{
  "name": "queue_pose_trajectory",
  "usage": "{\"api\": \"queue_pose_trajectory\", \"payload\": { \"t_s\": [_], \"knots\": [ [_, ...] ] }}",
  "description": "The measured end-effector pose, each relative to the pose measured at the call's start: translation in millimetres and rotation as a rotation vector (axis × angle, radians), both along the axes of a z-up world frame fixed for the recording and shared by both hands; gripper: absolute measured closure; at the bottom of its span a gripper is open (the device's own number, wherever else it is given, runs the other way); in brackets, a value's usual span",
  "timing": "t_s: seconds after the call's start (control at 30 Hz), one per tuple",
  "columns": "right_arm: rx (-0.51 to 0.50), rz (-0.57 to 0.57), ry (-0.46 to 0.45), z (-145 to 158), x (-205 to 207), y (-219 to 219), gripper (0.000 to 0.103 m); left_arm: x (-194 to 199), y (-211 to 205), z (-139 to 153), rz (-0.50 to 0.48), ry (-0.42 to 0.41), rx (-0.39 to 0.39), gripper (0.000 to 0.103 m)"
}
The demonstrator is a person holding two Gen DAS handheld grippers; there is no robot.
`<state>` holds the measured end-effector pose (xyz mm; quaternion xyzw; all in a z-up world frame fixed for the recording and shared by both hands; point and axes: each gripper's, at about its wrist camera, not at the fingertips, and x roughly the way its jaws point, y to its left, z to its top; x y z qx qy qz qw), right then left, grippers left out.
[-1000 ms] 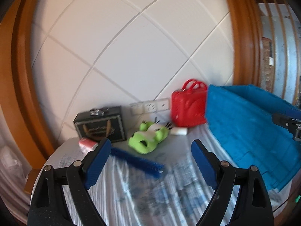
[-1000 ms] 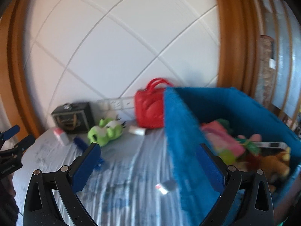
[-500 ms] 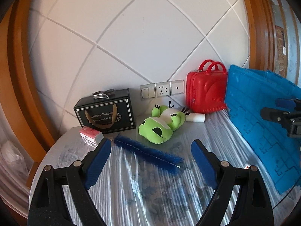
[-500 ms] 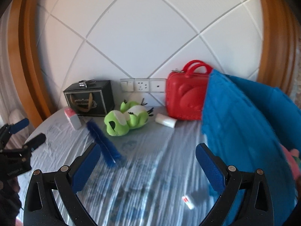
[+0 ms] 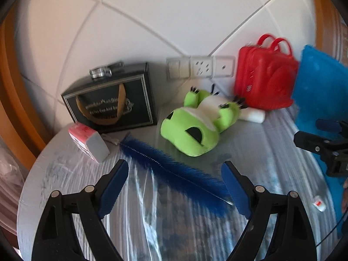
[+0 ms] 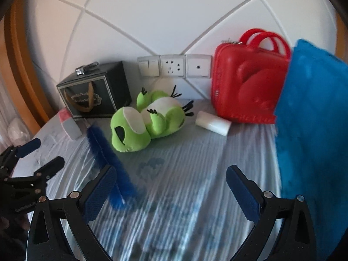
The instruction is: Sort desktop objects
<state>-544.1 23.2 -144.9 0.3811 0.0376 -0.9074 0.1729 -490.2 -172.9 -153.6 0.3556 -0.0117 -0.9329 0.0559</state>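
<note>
A blue feather lies on the round table, between my left gripper's open, empty fingers; it also shows in the right wrist view. A green plush frog lies behind it. A pink and white box sits at the left. A white roll lies by the red case. My right gripper is open and empty, above the table's middle. The blue fabric bin stands at the right.
A black gift bag stands against the wall with a metal object on top. Wall sockets are behind the frog. A small red and white piece lies near the bin. The table edge curves at the left.
Both grippers have moved forward and lower toward the table. The feather now lies between the left fingers. The bin has slid toward the right edge of both views.
</note>
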Motion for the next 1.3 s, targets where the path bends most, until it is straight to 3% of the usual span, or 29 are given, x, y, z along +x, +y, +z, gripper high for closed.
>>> {"api": "queue_pose_trajectory", "payload": {
  "t_s": [0.33,0.63,0.73,0.93,1.0,1.07,1.13,1.3],
  "knots": [
    [0.001,0.032,-0.051,-51.5,-80.9,-42.6,0.001,-70.9,-28.8,-81.5,0.121,-0.145,0.053,0.016],
    [0.037,0.082,-0.005,-63.7,-126.5,-82.7,0.002,-98.5,-43.4,-117.0,0.159,-0.184,0.1,0.016],
    [0.059,0.077,-0.044,-76.8,-143.9,-89.4,0.025,-103.4,-42.3,-126.7,0.166,-0.209,0.105,0.016],
    [0.133,0.069,-0.062,-92.4,-156.5,-94.9,0.044,-101.7,-43.8,-141.1,0.187,-0.262,0.123,0.015],
    [0.136,0.075,-0.079,-94.0,-157.0,-92.5,0.059,-102.6,-42.7,-141.2,0.173,-0.26,0.144,0.016],
    [0.119,0.084,-0.076,-89.9,-153.5,-87.4,0.071,-101.1,-39.3,-137.8,0.134,-0.253,0.149,0.042],
    [0.077,0.099,-0.071,-81.3,-145.9,-78.8,0.079,-95.3,-38.0,-133.6,0.114,-0.253,0.165,0.053],
    [0.059,0.122,-0.072,-75.3,-123.7,-66.0,0.083,-77.9,-39.7,-128.7,0.099,-0.233,0.186,0.063]
  ]
}}
